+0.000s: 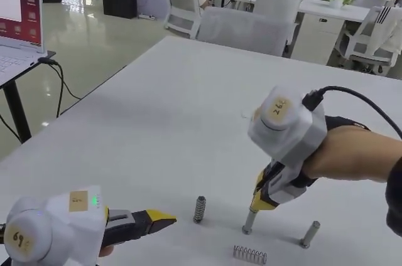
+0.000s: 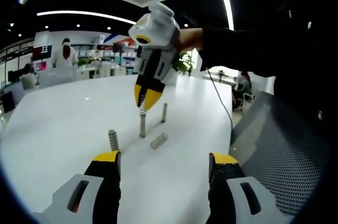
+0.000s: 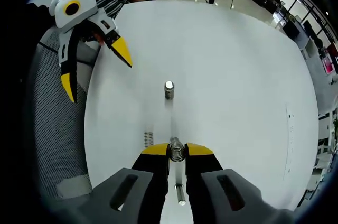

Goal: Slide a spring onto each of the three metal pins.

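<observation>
White tabletop point(image 1: 157, 109) bearing three upright metal pins in a row.

Far left, head view: the left hand-held gripper point(image 1: 158, 219) lies low over the near edge. It is seen side-on, so its jaw gap cannot be read there. Its own view shows the two yellow-tipped jaws spread wide with nothing between them, and the right gripper view shows the same from the front.

Next, the first pin point(image 1: 200, 209) already wears a fitted spring point(image 3: 169, 93) coiled around its shaft. The right gripper view looks down on the bright pin top above the coils.

A loose spring point(image 1: 250, 254) lies flat on the tabletop, nearer the person than the pins, between the first pin and the middle pin point(image 1: 249, 221). In the left gripper view it lies just beside the middle pin's foot.

The middle pin stands bare, with the right hand-held gripper point(image 1: 260, 202) directly over its top. The head view hides what the jaws carry. The right gripper view shows them closed on a held spring point(image 3: 177, 151), pinched upright between the yellow tips. The left gripper view shows that spring hanging below the tips, at the pin's top. Whether it has started onto the pin cannot be told.

Far right, the third pin point(image 1: 309, 233) stands bare, apart from both hand-held grippers.
</observation>
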Demonstrator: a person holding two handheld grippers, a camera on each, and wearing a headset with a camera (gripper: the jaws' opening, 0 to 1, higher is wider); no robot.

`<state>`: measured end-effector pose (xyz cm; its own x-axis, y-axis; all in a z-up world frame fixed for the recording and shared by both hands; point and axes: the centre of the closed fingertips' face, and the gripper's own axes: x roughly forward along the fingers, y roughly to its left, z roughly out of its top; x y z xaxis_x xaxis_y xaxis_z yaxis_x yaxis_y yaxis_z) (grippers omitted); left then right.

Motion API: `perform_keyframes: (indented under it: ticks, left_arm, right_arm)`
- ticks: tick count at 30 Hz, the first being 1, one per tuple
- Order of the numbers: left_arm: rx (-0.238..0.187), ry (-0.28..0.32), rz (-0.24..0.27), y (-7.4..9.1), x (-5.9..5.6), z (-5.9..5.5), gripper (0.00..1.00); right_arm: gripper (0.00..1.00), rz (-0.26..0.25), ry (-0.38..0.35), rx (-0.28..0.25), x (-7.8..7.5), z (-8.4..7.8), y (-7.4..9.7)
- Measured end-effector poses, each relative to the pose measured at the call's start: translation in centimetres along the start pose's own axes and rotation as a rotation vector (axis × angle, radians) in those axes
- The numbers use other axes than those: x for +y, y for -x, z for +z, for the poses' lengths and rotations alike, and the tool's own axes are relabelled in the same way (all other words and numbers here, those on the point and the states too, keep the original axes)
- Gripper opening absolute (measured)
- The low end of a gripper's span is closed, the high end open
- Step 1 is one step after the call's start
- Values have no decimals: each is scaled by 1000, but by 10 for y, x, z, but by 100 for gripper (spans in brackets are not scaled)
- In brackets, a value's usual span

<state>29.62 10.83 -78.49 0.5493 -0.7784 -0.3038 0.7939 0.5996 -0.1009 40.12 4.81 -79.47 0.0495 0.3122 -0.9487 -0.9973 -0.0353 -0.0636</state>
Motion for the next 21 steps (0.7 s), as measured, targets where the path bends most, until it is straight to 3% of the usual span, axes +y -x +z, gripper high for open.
perform_keyframes:
  ticks: [21]
  left_arm:
    - [10,-7,-5,-1,0,0,61]
  right_arm:
    - [8,16,-34,20,1,-11,-34]
